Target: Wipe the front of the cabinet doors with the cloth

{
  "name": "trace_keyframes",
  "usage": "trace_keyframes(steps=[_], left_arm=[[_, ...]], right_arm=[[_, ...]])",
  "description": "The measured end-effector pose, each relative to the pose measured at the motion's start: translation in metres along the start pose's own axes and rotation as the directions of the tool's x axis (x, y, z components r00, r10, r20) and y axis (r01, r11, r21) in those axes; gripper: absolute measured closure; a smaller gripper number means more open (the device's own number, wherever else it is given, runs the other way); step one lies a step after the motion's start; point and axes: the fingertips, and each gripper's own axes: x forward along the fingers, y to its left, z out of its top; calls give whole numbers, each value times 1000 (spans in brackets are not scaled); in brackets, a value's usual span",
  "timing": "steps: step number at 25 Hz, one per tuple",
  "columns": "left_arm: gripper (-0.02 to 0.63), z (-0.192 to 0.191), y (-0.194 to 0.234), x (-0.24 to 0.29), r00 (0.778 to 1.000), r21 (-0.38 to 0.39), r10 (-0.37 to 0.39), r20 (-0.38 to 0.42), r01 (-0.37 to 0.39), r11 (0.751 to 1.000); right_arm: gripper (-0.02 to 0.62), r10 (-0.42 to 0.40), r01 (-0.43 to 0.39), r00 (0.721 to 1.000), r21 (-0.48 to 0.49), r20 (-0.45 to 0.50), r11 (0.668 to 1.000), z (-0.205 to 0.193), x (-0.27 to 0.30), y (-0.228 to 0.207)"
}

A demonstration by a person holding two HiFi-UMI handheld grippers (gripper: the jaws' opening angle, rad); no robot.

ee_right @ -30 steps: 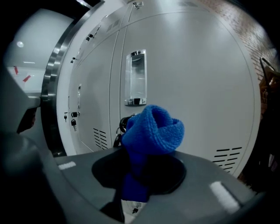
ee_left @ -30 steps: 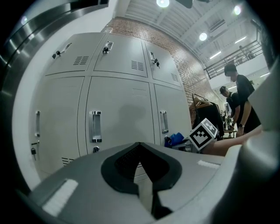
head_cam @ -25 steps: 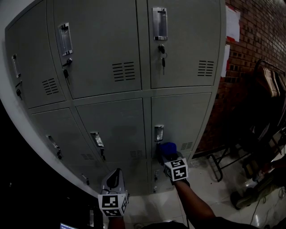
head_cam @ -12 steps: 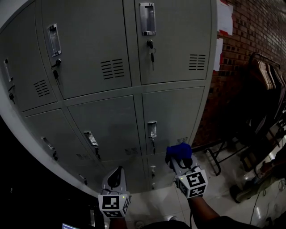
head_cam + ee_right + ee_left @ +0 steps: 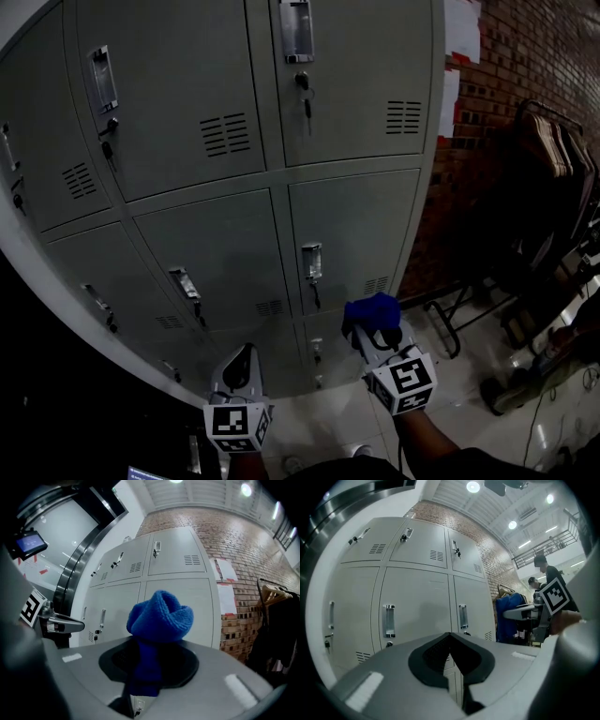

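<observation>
Head view looks steeply down a bank of grey cabinet doors (image 5: 202, 89), each with a metal handle (image 5: 311, 260) and a small vent. The right gripper (image 5: 367, 334) points up towards the lower right-hand door, its jaws clamped on a bunched blue cloth (image 5: 372, 311). In the right gripper view the cloth (image 5: 159, 616) bulges above the closed jaws with the doors behind it; whether it touches the metal cannot be told. The left gripper (image 5: 242, 367) hangs lower and to the left, jaws pressed together with nothing between them. A brick wall (image 5: 525, 56) and a dark rack (image 5: 553, 159) stand to the right of the cabinet.
</observation>
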Motion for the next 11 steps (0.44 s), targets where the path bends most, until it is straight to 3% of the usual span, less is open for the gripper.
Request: trace_keyframes(steps=[11], left_arm=[[592,-3,-3,-9,1000,0,3,-8,-3,1000]], right_arm=[[491,46,-46,999,-6,6,999,-1,-6,18]])
